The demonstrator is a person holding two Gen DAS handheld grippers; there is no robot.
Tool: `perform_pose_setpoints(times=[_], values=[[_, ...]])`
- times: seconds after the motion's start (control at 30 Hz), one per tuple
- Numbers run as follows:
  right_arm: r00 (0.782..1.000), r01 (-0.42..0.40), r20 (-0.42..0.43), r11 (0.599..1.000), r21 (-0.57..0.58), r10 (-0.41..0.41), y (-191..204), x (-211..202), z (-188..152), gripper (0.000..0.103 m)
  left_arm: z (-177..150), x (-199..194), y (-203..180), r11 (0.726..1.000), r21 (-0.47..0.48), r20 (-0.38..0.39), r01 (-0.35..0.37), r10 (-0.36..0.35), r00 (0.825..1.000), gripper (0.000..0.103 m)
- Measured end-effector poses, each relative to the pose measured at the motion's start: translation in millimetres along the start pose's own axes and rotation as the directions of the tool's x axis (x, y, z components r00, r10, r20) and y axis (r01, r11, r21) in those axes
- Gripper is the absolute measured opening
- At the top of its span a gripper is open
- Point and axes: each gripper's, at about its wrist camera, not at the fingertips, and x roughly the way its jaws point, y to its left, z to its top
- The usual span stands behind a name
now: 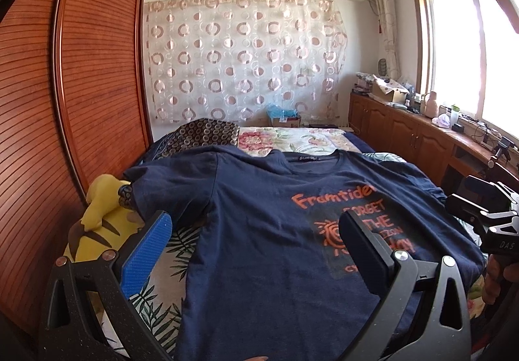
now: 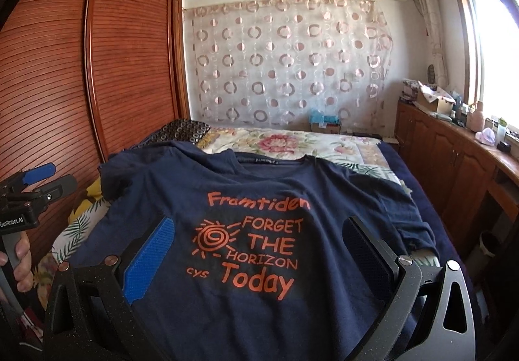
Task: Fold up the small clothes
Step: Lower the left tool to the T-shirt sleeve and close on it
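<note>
A navy T-shirt (image 1: 266, 231) (image 2: 259, 198) with orange lettering lies spread face up on the bed, collar at the far end, sleeves out to both sides. My left gripper (image 1: 256, 231) hangs open above the shirt's left half, one blue-padded finger over the left side seam, the other over the print. My right gripper (image 2: 259, 237) is open too, straddling the orange print from above the shirt's lower middle. Nothing is between either pair of fingers. Each gripper shows at the edge of the other's view: the right gripper (image 1: 480, 215) and the left gripper (image 2: 35, 179), held by a hand.
A yellow plush toy (image 1: 97, 224) lies at the bed's left edge beside the wooden wardrobe (image 1: 65, 101). A floral bedspread (image 2: 292, 143) and a patterned dark pillow (image 2: 185, 130) lie beyond the collar. Low wooden cabinets (image 2: 454, 160) with clutter run under the window at right.
</note>
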Motion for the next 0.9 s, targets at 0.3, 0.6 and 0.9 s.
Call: perform_pose_setpoints(times=[0.3, 0.6, 0.9], values=[[0.998, -0.021, -0.055, 0.999, -0.029, 0.019, 6.1, 21.9, 8.9, 0.103, -10.1, 25.4, 27.1, 0.999, -0.02, -0.054, -0.027, 0.025, 0.998, 0.103], [0.99, -0.068, -0.128, 0.995, -0.075, 0.058, 5.3, 40.8, 10.8, 0.103, -3.9, 48.8, 75.0, 0.999, -0.039, -0.093, -0.011, 0.007, 0.996, 0.103], [0.986, -0.11, -0.136, 0.989, -0.101, 0.096, 2.6, 31.8, 15.0, 0.103, 28.9, 90.0, 124.1, 0.998, -0.059, -0.138, -0.016, 0.007, 0.99, 0.073]])
